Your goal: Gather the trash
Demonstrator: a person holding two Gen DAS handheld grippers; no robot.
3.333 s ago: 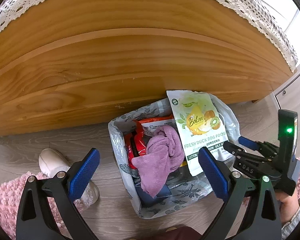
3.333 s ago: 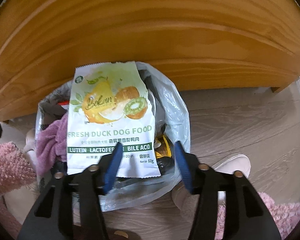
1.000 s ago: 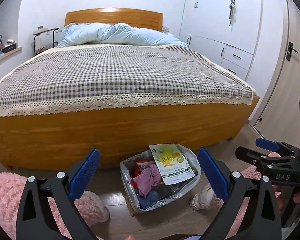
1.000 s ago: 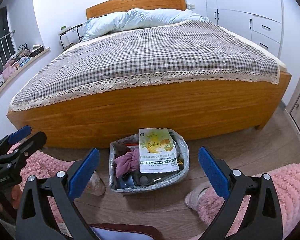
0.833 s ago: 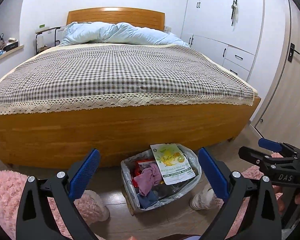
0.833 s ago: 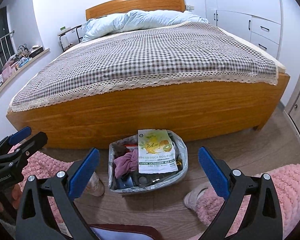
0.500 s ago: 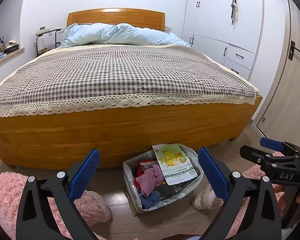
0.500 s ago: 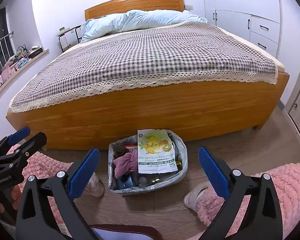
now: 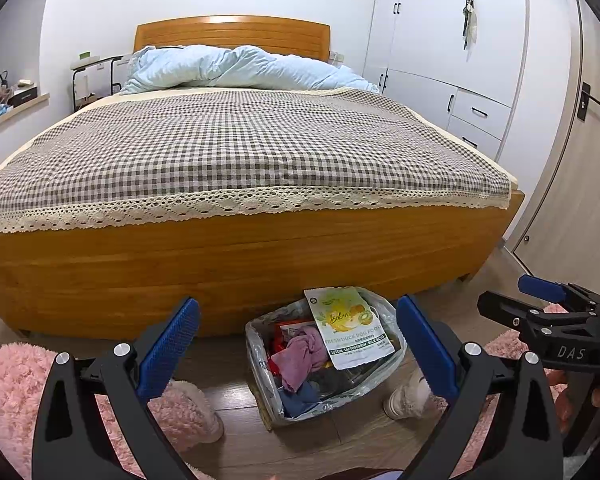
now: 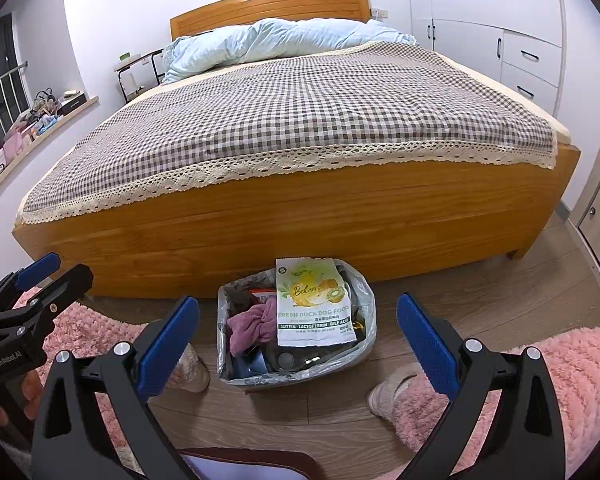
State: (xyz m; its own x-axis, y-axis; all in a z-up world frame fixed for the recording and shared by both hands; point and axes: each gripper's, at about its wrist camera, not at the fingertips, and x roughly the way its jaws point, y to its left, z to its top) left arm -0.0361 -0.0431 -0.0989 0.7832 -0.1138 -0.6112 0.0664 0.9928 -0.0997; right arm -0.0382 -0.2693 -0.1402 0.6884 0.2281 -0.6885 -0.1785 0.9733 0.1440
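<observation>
Below, trash bin (image 10: 364, 344) between released right claw (image 10: 298, 340), left claw (image 9: 298, 342) also released

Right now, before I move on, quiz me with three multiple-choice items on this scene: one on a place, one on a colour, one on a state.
1. Where does the plastic-lined trash bin stand?
A. on the checked bed cover
B. on the wooden floor at the foot of the wooden bed
C. inside the white wardrobe

2. What colour is the crumpled cloth in the bin?
A. purple
B. yellow
C. white

3. How are the right tongs?
A. shut on the white-and-green dog food pouch
B. shut on nothing
C. open, holding nothing

B: the bin sits on the floor against the footboard.
A: the cloth is purple.
C: the blue pads stand wide apart, with the pouch lying in the bin.
</observation>
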